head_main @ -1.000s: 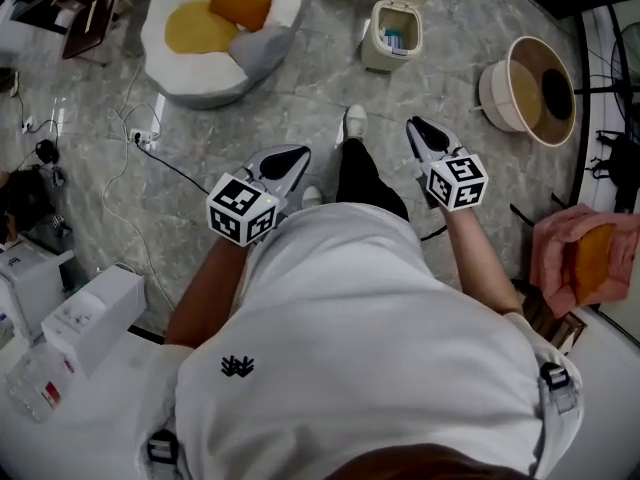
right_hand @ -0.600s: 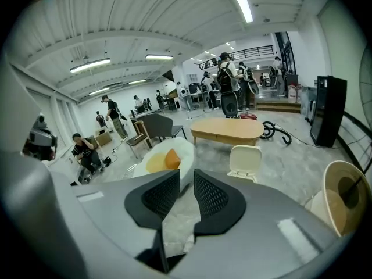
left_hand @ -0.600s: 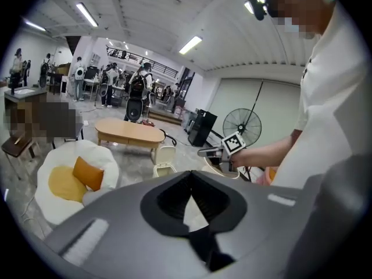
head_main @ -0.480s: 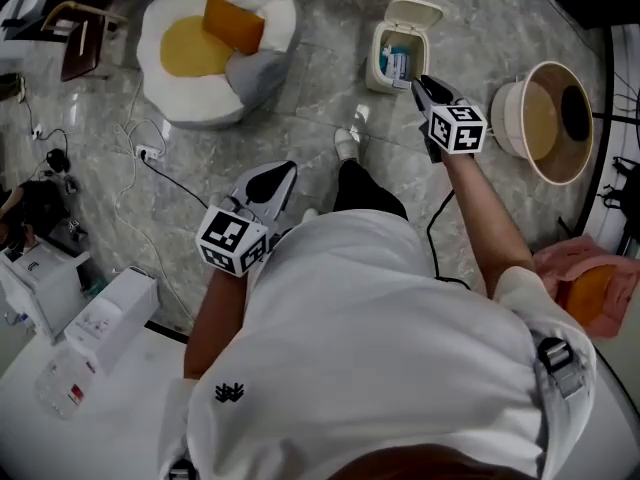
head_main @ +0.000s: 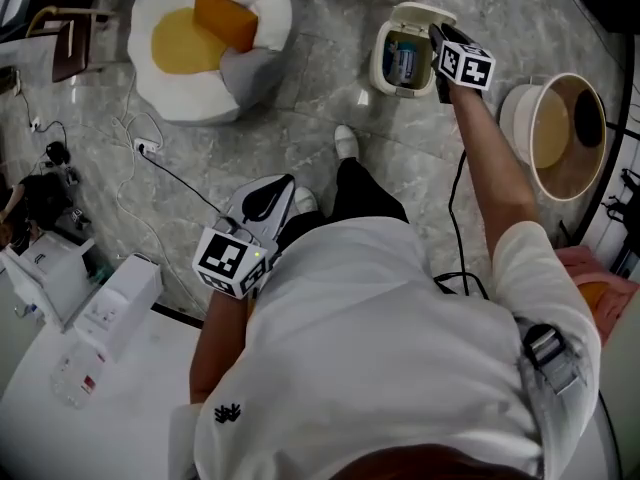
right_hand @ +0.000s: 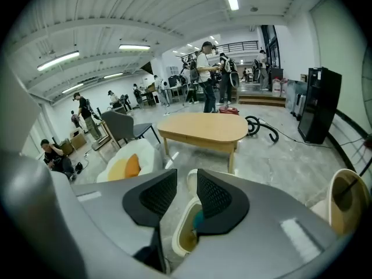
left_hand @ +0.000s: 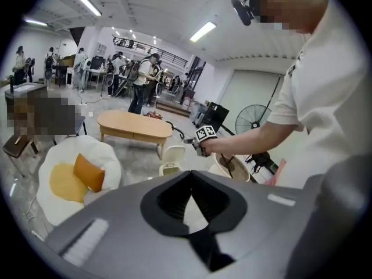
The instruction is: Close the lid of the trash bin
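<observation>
Nearby: trash bin [head_main: 381,64], basin [head_main: 512,118] (beanbag [head_main: 262,13] too)

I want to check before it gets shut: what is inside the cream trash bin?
A blue and white item lies inside the cream plastic trash bin; whatever sits beneath it is covered.

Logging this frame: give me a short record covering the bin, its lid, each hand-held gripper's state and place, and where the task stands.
trash bin: stands on the floor, blue and white item inside
lid: hinged up, open
right hand-held gripper: over the bin, close by the lid; jaws apart and just been opening, nothing between them; contact with the lid cannot be told
left hand-held gripper: near the person's body, far from the bin; jaws together, empty
task status: lid not yet closed
</observation>
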Demonstrator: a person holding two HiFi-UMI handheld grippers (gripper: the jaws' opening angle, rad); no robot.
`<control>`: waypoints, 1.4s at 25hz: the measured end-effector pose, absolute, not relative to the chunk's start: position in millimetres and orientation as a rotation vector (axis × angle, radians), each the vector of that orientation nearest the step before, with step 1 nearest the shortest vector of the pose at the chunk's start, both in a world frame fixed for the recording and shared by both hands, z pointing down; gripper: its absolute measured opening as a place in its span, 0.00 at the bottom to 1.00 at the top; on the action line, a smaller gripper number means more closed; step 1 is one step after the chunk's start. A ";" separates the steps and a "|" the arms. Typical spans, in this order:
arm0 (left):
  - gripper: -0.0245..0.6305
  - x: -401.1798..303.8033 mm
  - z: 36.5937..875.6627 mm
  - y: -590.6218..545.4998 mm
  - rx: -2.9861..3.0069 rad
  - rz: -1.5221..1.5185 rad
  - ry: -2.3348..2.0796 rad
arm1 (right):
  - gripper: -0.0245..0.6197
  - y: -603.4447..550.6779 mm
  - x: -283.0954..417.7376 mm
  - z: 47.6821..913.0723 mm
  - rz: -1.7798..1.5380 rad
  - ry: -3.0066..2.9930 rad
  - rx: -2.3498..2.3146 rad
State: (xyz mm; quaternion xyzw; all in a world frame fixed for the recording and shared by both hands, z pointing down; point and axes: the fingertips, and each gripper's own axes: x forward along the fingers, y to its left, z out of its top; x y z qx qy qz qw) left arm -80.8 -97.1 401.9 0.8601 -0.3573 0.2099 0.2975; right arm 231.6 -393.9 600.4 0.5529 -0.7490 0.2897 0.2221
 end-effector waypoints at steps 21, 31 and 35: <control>0.12 -85.0 438.7 -117.3 2.143 0.638 -0.989 | 0.20 -503.8 285.0 727.6 1.089 -1.808 1.612; 0.12 -74.0 435.5 -126.2 2.147 0.622 -0.986 | 0.20 -485.0 278.7 728.2 1.089 -1.824 1.567; 0.12 -71.2 434.2 -128.5 2.155 0.622 -0.979 | 0.20 -468.4 275.0 729.9 1.093 -1.834 1.542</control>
